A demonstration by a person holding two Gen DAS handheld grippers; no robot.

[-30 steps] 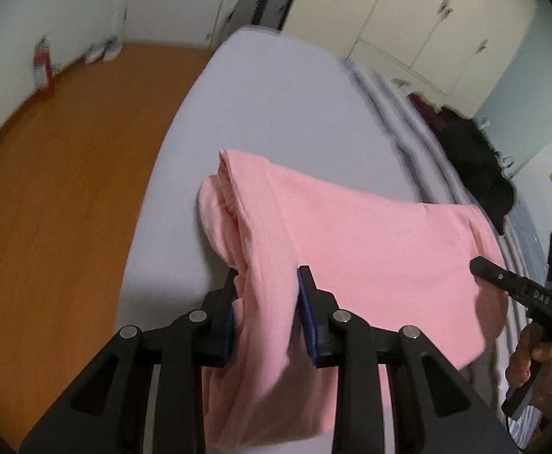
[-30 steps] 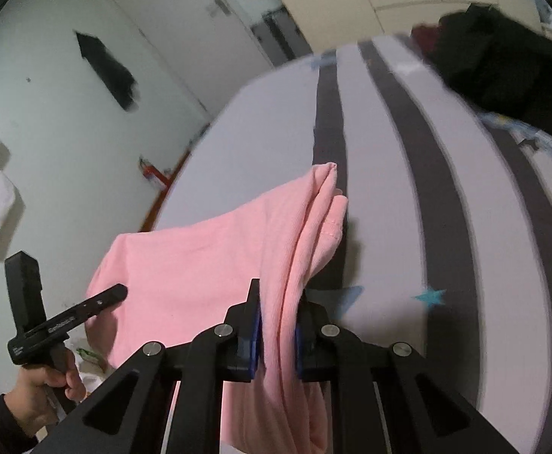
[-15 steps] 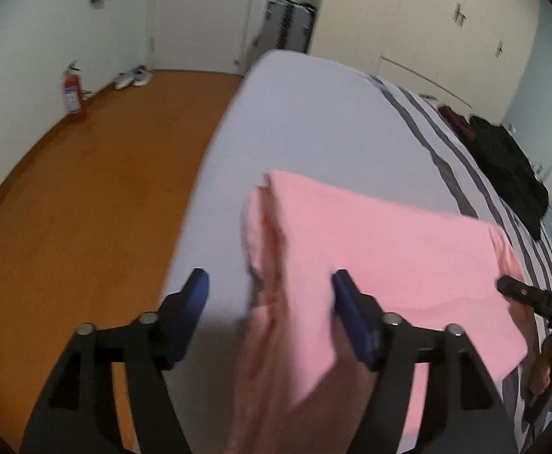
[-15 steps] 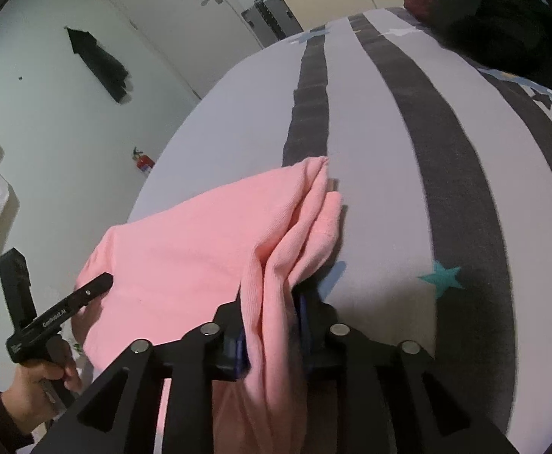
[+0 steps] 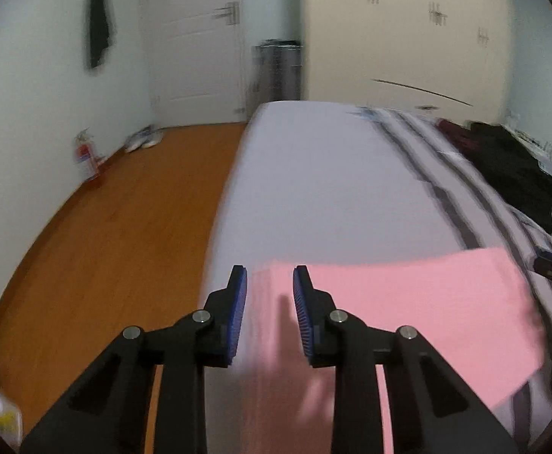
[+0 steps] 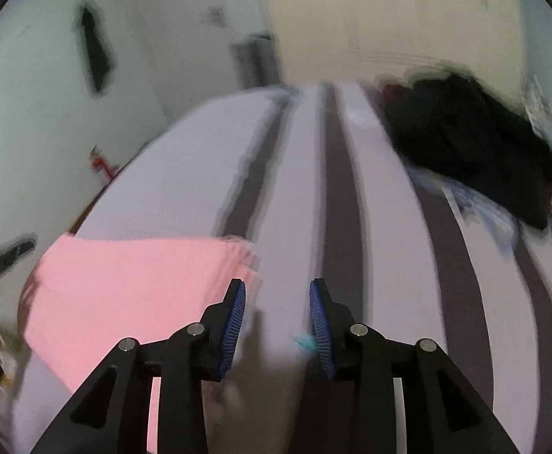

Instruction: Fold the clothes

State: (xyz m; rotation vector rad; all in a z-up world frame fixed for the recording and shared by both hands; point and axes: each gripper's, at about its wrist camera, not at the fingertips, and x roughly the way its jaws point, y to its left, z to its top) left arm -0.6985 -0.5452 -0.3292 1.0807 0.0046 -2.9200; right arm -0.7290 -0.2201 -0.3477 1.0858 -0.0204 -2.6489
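While both claws gape, pink cloth (image 5: 408, 302) lies flat on striped bed (image 5: 314, 174) — wood floor (image 5: 117, 227) beside.

Pink garment (image 5: 408, 314), grey-striped white bedsheet (image 6: 389, 227)

Dim, even indoor light; both fisheye views smear with motion blur (the right wrist view worse), edges bending into dark corners.
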